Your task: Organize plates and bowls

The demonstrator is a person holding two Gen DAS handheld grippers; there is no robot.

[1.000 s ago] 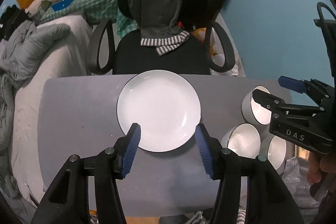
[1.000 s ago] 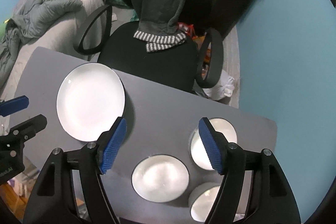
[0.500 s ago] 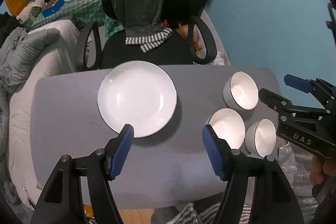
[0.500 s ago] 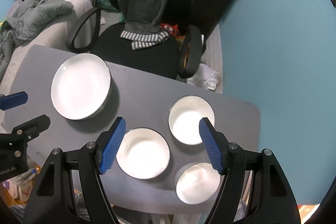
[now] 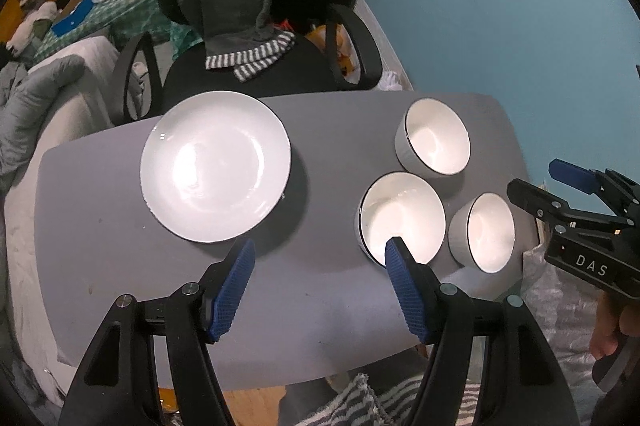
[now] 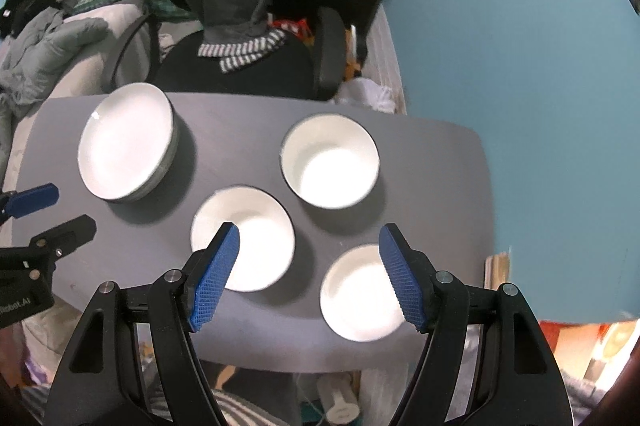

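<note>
The left gripper (image 5: 320, 258) has just been opening; its jaws stand wide with nothing between them but bare grey table (image 5: 120, 246). The right gripper (image 6: 308, 246) is also spread wide and holds nothing, hanging above the bowls without touching them.

The plate stack (image 5: 216, 166) lies on the left part of the table, just beyond the left gripper's left pad. 3 bowls sit grouped on the right: the middle bowl (image 5: 402, 216) lies behind the left gripper's right pad, the far bowl (image 5: 434, 138) lies beyond it, and the near-right bowl (image 5: 486, 232) sits by the table's edge. All are white with thin dark rims, upright and empty.
</note>
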